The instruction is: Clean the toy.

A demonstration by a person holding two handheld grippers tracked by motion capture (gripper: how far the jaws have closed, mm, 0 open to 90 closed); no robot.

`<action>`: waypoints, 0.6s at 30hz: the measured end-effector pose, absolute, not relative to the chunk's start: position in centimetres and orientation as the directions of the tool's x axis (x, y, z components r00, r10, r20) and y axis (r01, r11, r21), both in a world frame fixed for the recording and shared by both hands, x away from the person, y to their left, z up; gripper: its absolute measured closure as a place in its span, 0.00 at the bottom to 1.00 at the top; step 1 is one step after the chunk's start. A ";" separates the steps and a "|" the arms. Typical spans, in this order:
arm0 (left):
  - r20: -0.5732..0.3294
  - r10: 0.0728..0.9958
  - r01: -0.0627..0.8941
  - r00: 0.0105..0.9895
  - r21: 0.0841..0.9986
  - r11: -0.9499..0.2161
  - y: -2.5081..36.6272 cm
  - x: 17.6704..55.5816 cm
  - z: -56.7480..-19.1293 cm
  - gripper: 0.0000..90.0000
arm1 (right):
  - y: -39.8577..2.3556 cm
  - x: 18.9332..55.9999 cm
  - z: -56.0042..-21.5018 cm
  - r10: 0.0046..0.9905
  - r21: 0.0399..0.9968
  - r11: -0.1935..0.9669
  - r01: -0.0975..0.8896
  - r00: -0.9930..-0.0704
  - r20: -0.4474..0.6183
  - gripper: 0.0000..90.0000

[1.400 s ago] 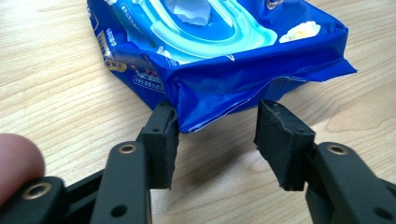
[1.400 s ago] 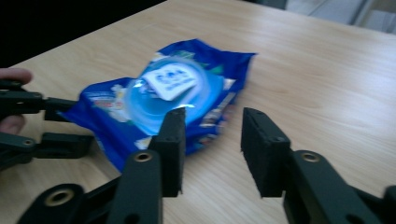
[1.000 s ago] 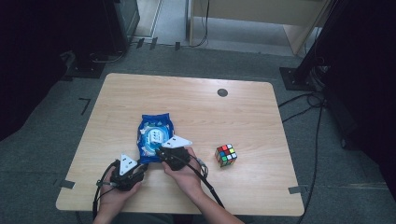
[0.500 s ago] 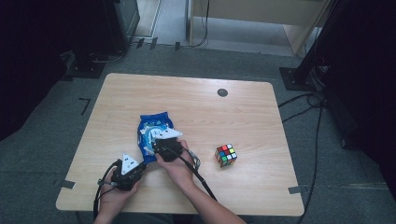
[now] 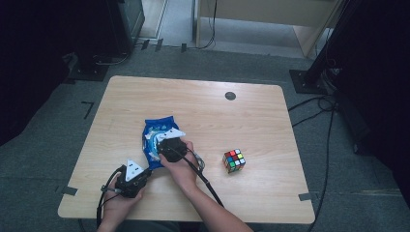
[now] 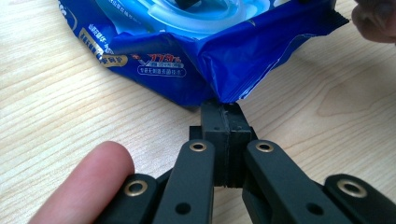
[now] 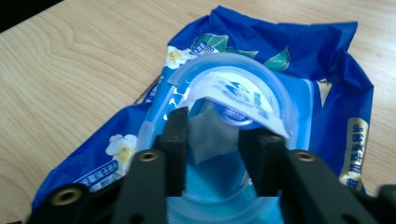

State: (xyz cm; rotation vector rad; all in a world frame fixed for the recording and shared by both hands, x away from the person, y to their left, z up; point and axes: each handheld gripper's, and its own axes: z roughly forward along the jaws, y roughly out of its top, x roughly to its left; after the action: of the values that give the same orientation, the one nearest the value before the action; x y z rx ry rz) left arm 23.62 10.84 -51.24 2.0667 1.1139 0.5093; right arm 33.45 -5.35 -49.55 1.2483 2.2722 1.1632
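The crinkly blue wipes pack lies on the pale wood-grain counter. The left hand-held gripper pinches its corner seam. The right hand-held gripper, moved leftward over the round lid, has just been opening, its jaws apart around a white wipe.

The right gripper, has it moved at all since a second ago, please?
Yes: the right gripper has slid left, away from the cube, over the wipes pack, jaws opening.

Each tool is matte black, with flat link arms pinned by brass-ringed rivets and blocky square pads. A white three-cornered plate tops the left tool and the right tool. Black cables trail back. Forearms are bare, sleeveless.
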 end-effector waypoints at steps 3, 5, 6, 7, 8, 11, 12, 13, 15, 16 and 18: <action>-0.002 0.839 0.554 0.543 0.752 -0.357 10.9 23.7 -51.2 1.00 | -5.5 33.5 -49.6 0.810 0.774 0.301 0.557 -0.578 0.100 0.96; -0.008 0.843 0.560 0.538 0.751 -0.350 11.0 23.7 -51.2 1.00 | -5.8 33.7 -49.4 0.797 0.781 0.295 0.551 -0.593 0.117 1.00; -0.013 0.843 0.564 0.538 0.749 -0.348 11.0 23.8 -51.2 1.00 | -5.9 33.6 -49.2 0.798 0.787 0.292 0.543 -0.592 0.113 1.00; -0.018 0.845 0.568 0.535 0.748 -0.344 11.1 23.8 -51.2 1.00 | -6.0 33.5 -49.0 0.795 0.796 0.293 0.530 -0.597 0.105 1.00; -0.017 0.846 0.569 0.533 0.747 -0.344 11.1 23.8 -51.2 1.00 | -6.2 33.4 -48.6 0.791 0.808 0.284 0.516 -0.602 0.106 1.00; -0.015 0.847 0.571 0.532 0.745 -0.345 11.0 23.9 -51.3 1.00 | -6.7 32.9 -47.0 0.781 0.856 0.247 0.453 -0.616 0.101 1.00; -0.013 0.847 0.571 0.532 0.744 -0.347 11.0 23.9 -51.3 1.00 | -6.9 32.7 -46.4 0.775 0.870 0.236 0.433 -0.624 0.100 1.00; -0.013 0.849 0.571 0.529 0.745 -0.344 11.0 23.9 -51.3 1.00 | -7.0 32.5 -45.9 0.774 0.879 0.232 0.417 -0.626 0.093 1.00; -0.014 0.850 0.574 0.526 0.743 -0.343 11.0 23.9 -51.3 1.00 | -7.5 31.9 -44.8 0.771 0.897 0.210 0.389 -0.630 0.093 1.00; -0.016 0.852 0.576 0.523 0.744 -0.340 11.0 23.9 -51.3 1.00 | -7.8 31.6 -44.3 0.769 0.905 0.199 0.377 -0.632 0.094 1.00; -0.019 0.855 0.577 0.519 0.746 -0.334 11.0 24.0 -51.3 1.00 | -8.5 30.9 -43.5 0.769 0.916 0.185 0.357 -0.633 0.091 1.00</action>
State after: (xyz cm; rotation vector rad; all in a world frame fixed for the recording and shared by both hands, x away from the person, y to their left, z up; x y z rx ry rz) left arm 23.95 11.00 -51.27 2.0453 1.1627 0.4971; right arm 30.86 -8.49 -43.46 1.0581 2.0777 1.4363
